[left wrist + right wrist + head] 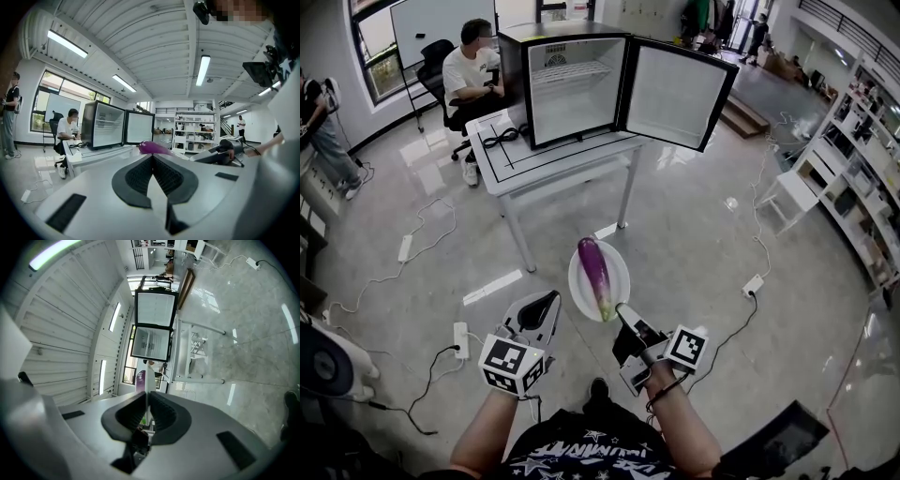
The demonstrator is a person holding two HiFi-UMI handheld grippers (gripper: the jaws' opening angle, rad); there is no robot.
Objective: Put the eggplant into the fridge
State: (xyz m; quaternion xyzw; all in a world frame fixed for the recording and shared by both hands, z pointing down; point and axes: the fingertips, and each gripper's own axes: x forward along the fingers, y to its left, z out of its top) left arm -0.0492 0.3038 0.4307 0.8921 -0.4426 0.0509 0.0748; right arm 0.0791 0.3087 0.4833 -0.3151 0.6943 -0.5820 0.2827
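A long purple eggplant (595, 272) lies on a white plate (620, 270) held out in the air over the floor. My right gripper (623, 314) is shut on the plate's near rim; its own view shows the plate (146, 389) edge-on between the jaws, with the eggplant (139, 377) beyond. My left gripper (542, 305) hangs just left of the plate, shut and empty, its pads meeting (151, 159). The eggplant (154, 147) shows past them. A small black fridge (577, 89) stands on a white table (534, 159), its door (675, 94) swung wide open to the right.
A person (469, 70) sits at the table's far left corner, and another person (323, 131) stands at the left wall. Cables and a power strip (460, 339) lie on the floor to my left. Shelving (853, 178) lines the right side.
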